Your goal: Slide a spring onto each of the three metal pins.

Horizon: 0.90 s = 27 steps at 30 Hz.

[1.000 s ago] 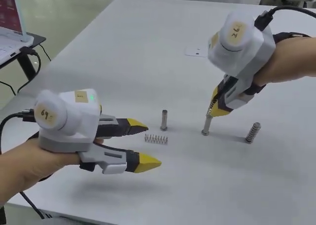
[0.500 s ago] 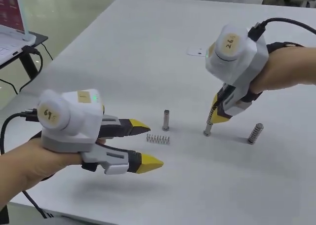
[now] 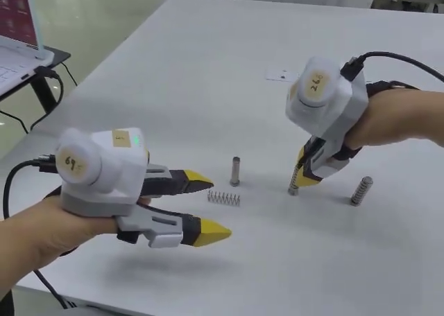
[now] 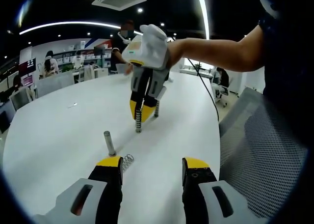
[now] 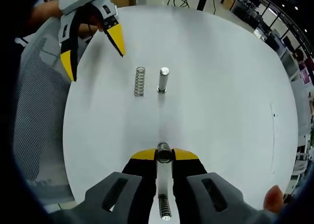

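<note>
the right gripper (image 3: 302, 177), white-bodied with black jaws and yellow tips, is pinched tight on the held spring (image 5: 164, 154), a thin silver wire coil standing upright between its tips. the coil's lower end sits over the middle pin (image 3: 293, 187), a short grey metal rod standing on the table, whose foot shows below the coil.

the left gripper (image 3: 217, 207), of the same make, hangs low above the table with its jaws spread wide and nothing between them. just ahead of its tips lies the loose spring (image 3: 223, 197), another silver coil flat on its side, touching neither jaw. just beyond that stands the bare pin (image 3: 235, 171), an upright grey metal rod, to the left of the middle pin.

on the far side of the right gripper stands the sprung pin (image 3: 360, 190), a grey rod with a coil wound down its length. the three pins form a row on the white table (image 3: 173, 87).

farther back on the table lies a small white card (image 3: 279, 74). past the table's left edge, an open laptop (image 3: 15, 49) rests on a dark stand. in the left gripper view, a grey mesh chair back (image 4: 265, 140) stands beside the table.
</note>
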Motion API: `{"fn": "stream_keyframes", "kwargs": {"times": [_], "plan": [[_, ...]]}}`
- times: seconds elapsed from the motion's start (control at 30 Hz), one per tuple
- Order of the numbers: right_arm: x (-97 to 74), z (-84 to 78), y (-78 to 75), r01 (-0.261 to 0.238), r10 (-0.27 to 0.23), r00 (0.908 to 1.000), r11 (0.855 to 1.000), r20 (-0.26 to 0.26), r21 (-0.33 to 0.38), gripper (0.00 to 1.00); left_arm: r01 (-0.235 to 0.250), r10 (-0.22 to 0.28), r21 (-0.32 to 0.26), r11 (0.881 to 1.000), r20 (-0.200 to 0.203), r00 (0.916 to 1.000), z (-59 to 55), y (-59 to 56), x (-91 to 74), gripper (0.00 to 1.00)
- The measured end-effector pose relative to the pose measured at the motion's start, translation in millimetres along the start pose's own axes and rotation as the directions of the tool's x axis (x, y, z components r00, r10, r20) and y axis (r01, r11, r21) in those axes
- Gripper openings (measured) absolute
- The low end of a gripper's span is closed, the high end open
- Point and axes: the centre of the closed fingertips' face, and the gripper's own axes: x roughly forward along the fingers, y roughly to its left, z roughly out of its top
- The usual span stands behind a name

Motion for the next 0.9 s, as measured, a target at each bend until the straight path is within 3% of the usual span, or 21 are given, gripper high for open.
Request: {"fn": "stream_keyframes", "kwargs": {"times": [0.9], "plan": [[13.3,-10.5,1.5,-0.006,0.007,0.9999,0.999,-0.008,0.044,0.12,-0.001,0.001,-0.005,1.0,-0.006,1.0,-3.7,0.9,-0.1,0.43]]}}
